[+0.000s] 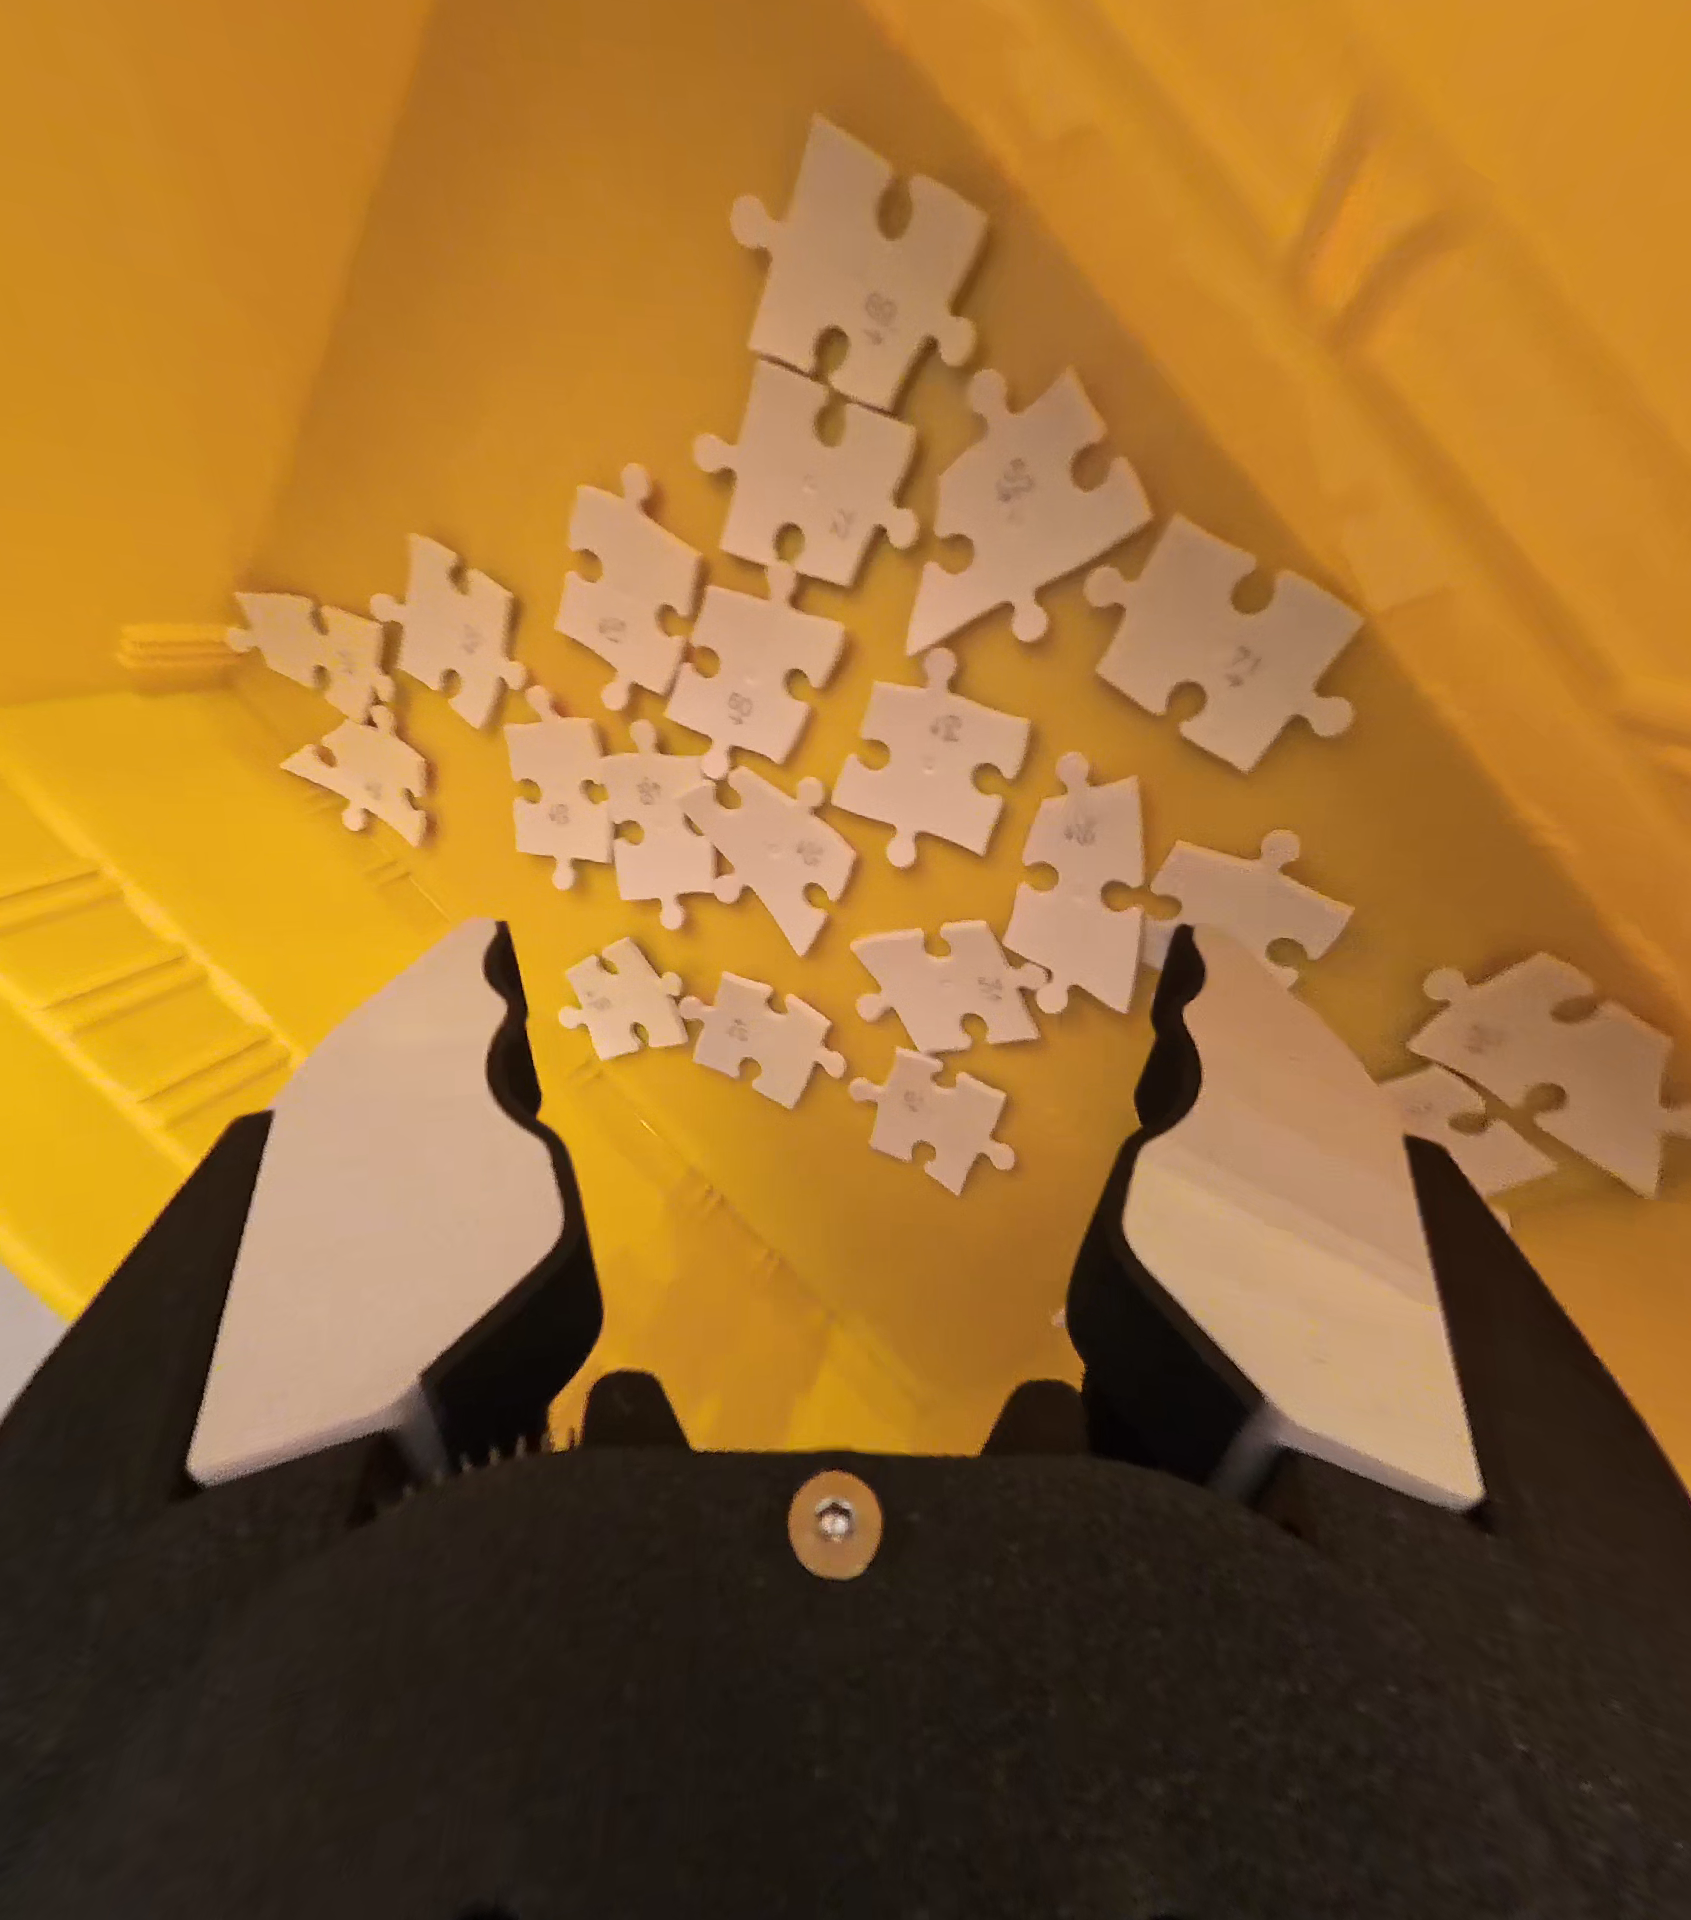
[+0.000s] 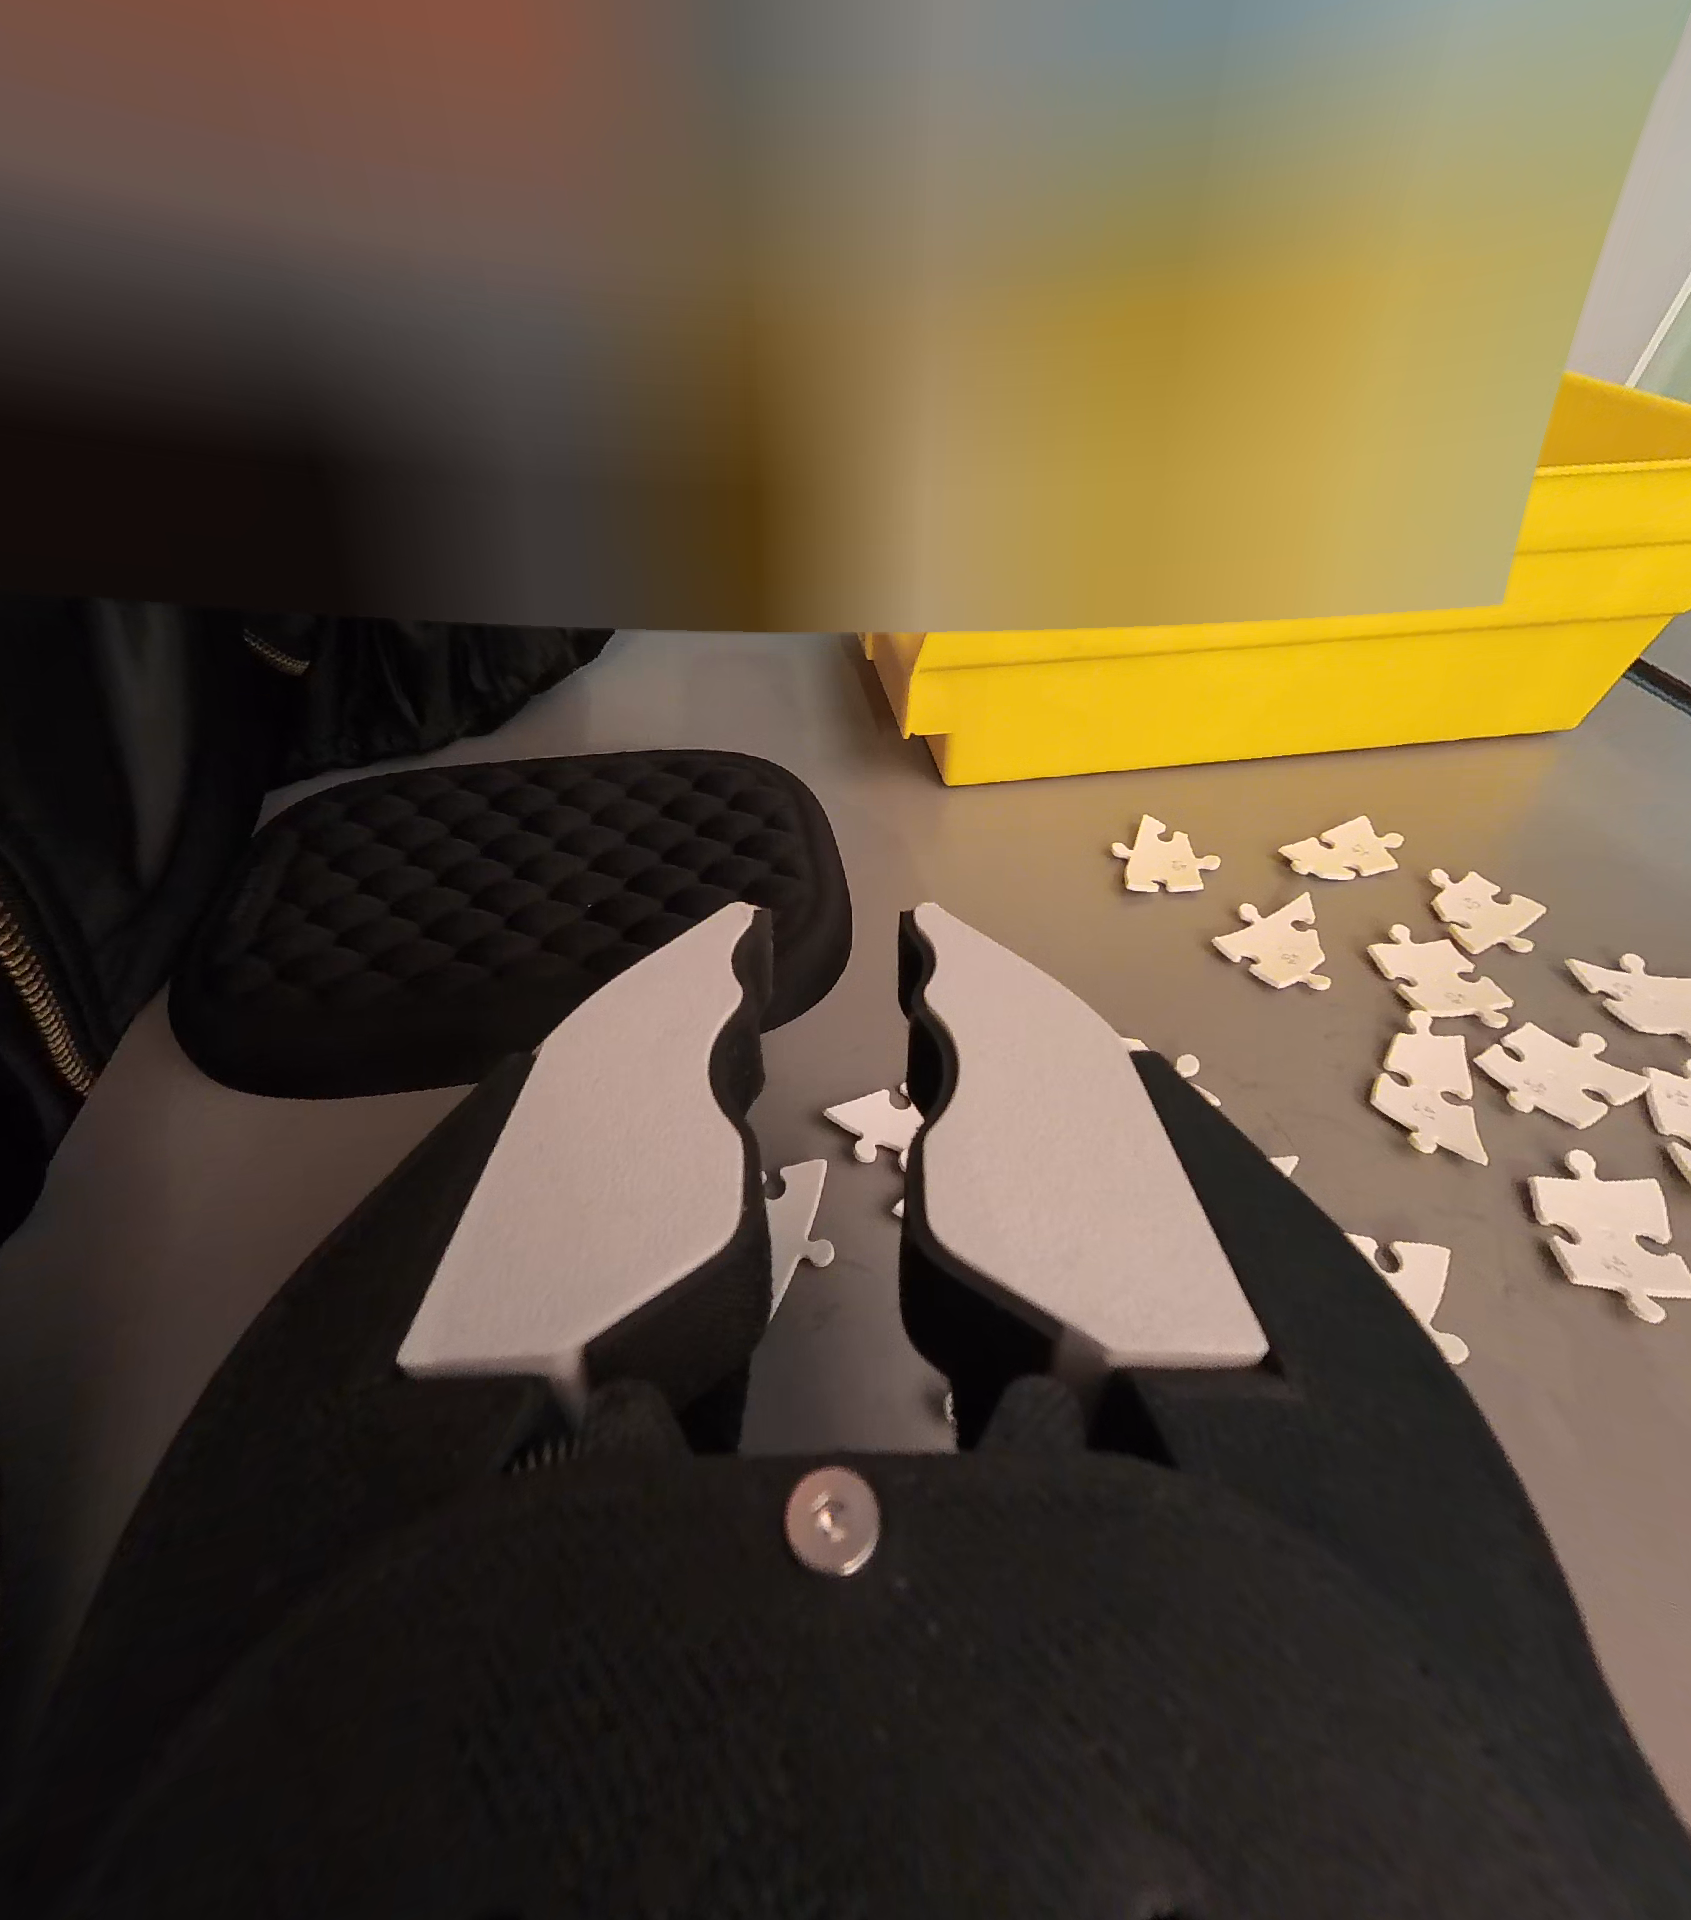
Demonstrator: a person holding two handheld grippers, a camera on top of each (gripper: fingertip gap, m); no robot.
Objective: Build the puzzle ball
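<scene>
Right now the left gripper [image 1: 836,945] hangs wide open over the yellow bin [image 1: 197,468] with nothing in it. The white puzzle pieces [image 1: 934,769] lie flat on the bin floor, face down. They sit just past the tips and spread away to the far side. I count about twenty in there, though some overlap, so I cannot be sure. The nearest ones are three small pieces [image 1: 768,1039] lying between the two tips. This gripper is the near one for them. No ball is built yet, so I think the job has only begun.

The right gripper [image 2: 836,925] is over the grey table [image 2: 1651,810]. It is open only a little and holds nothing. About eleven loose pieces [image 2: 1537,1070] lie in plain sight to its right, and a few more hide under it. One black bumpy pad [image 2: 508,914] lies just past its left tip. One yellow bin [image 2: 1288,686] stands far right
</scene>
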